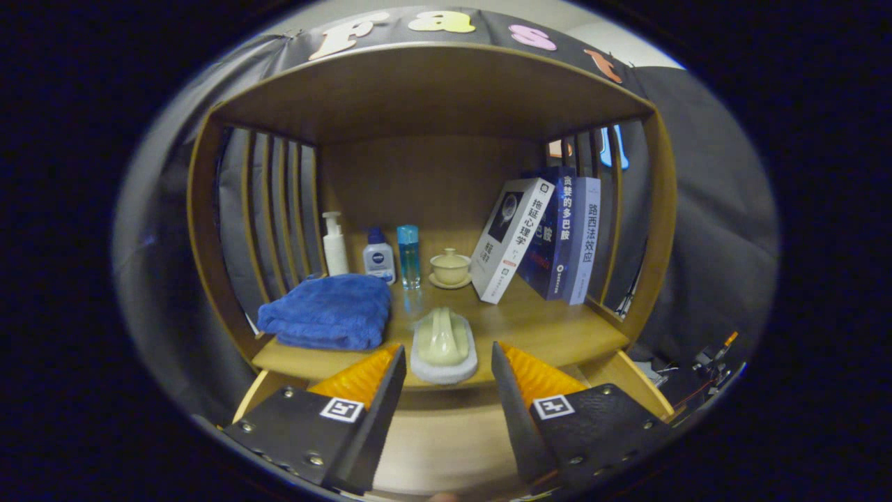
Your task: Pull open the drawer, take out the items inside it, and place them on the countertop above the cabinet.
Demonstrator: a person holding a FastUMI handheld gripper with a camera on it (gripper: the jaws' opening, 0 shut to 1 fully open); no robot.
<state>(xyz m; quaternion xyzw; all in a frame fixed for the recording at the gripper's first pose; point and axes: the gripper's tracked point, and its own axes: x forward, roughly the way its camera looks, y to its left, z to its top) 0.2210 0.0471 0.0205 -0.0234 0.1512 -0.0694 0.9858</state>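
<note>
jaws of the gripper (446,390) spread, holding nothing; pale dish on its white pad (444,345) sits at the near edge of the surface (557,335); a nudge could tip it into the open drawer (446,439).

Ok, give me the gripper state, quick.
Gripper: open, holding nothing; its fingers sit apart over the pulled-out wooden drawer, with the pale green ceramic piece on a white pad just ahead on the countertop.

Screwed, square-tagged hand-held gripper (446,362) mounts

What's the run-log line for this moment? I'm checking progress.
gripper: open, holding nothing | drawer: pulled open below fingers | soap dish: on countertop, just ahead | blue towel: beside dish
</note>
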